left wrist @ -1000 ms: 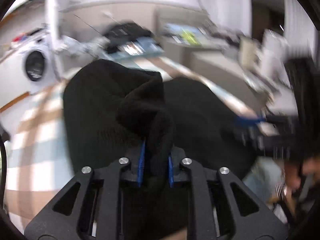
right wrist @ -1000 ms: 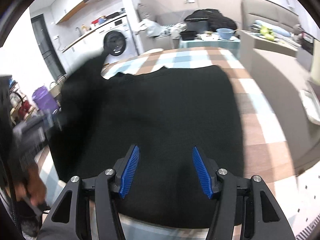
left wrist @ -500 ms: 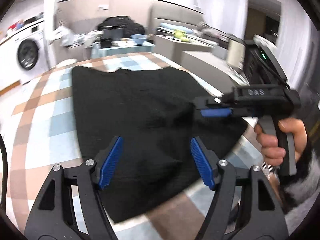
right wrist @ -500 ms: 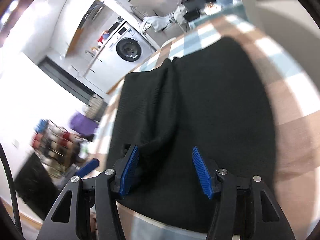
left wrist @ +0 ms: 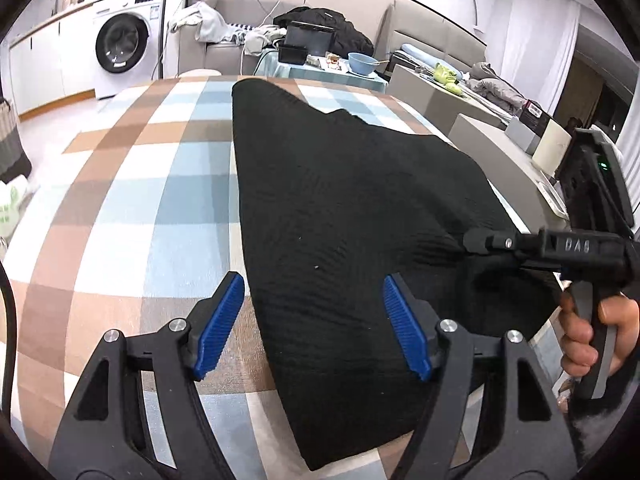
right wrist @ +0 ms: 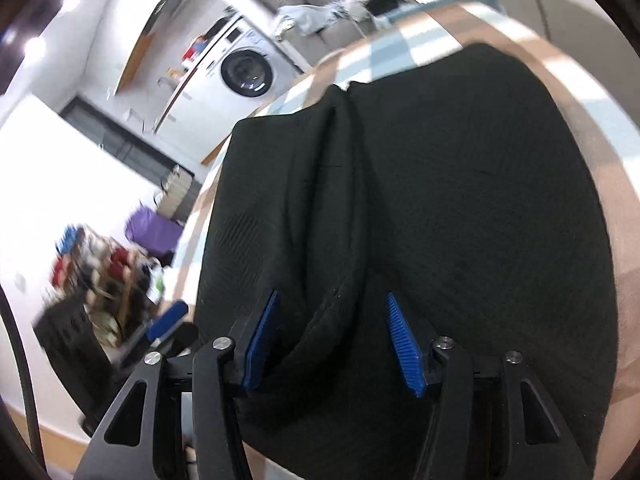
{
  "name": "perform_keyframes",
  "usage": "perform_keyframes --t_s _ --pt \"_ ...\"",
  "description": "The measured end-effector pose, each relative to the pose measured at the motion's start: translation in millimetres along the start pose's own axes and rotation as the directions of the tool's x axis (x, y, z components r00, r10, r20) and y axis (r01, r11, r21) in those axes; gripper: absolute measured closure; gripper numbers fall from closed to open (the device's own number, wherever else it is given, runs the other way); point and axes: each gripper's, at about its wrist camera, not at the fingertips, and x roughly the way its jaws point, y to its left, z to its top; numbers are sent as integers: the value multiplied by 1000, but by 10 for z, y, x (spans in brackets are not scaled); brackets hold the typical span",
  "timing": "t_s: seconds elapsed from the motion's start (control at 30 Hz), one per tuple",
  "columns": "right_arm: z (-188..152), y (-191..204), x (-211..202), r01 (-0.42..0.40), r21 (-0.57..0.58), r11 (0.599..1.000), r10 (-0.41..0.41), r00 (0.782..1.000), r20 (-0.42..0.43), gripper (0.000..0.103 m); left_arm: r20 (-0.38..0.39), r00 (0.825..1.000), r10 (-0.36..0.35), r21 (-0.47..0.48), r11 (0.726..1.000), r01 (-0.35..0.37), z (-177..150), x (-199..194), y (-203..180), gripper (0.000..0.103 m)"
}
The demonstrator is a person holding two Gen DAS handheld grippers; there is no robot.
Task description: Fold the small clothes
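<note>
Sleeve released on the left, right gripper closing on the fold

Garment position: the black knit top (left wrist: 340, 208) lies spread on the checked tablecloth (left wrist: 132, 200), running from six o'clock up to twelve o'clock in your left wrist view. A second ago your left gripper (left wrist: 312, 328) was clamped on a bunched piece of it; now its blue pads (left wrist: 220, 320) stand spread with nothing between them, hovering over the near left edge of the cloth. The folded-in part lies flat on the body, so that fold appears done.

Your right gripper (right wrist: 332, 340) was wide over the flat cloth and is now closing. A raised ridge of fabric (right wrist: 336, 208), running from six o'clock towards twelve, sits between its pads, which do not yet visibly press on it. In the left view it reaches in from three o'clock, your hand (left wrist: 592, 332) on the handle.

Judgement: one fold is laid; the next grasp is under way.
</note>
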Motion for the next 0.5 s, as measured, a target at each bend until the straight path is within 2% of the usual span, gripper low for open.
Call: perform_keyframes --t_s 0.03,0.1,0.13,0.17,0.2,0.27,0.3,0.33,0.4,0.47,0.5 --pt "-12 36 -1 -13 -21 1000 13 1000 -5 90 0 1000 -4 -7 1000 4 -1 16 32 34" --pt "-40 105 -23 0 -57 998 1 1000 6 96 -3 1000 -9 -12 1000 9 2 48 47 34" --pt "-51 139 -104 -37 -65 997 39 999 28 97 -3 1000 -12 -15 1000 12 16 52 68 34" --pt "-59 180 -234 -109 -71 991 114 992 63 98 1 1000 -15 -17 1000 15 19 33 56 34" --pt "-74 229 -400 -183 -87 979 191 976 100 98 8 1000 -20 -18 1000 20 34 10 63 33" --pt "-104 253 -593 -244 -87 966 254 959 125 98 19 1000 -21 -17 1000 21 66 -40 73 33" --pt "-152 221 -651 -250 -74 965 258 959 116 98 25 999 -21 -16 1000 22 74 -68 76 33" --pt "-218 165 -655 -210 -61 976 215 972 95 98 31 999 -25 -14 1000 25 77 -81 84 33" --pt "-329 40 -521 -4 -70 998 7 999 46 98 30 999 -33 -7 999 34 75 -102 48 32" --pt "-370 -76 -350 83 -49 995 -85 996 -27 98 10 999 -48 4 999 48 58 -69 3 32" --pt "-373 -105 -331 107 -42 993 -108 994 -23 97 -3 998 -56 13 998 56 41 -51 -33 32"
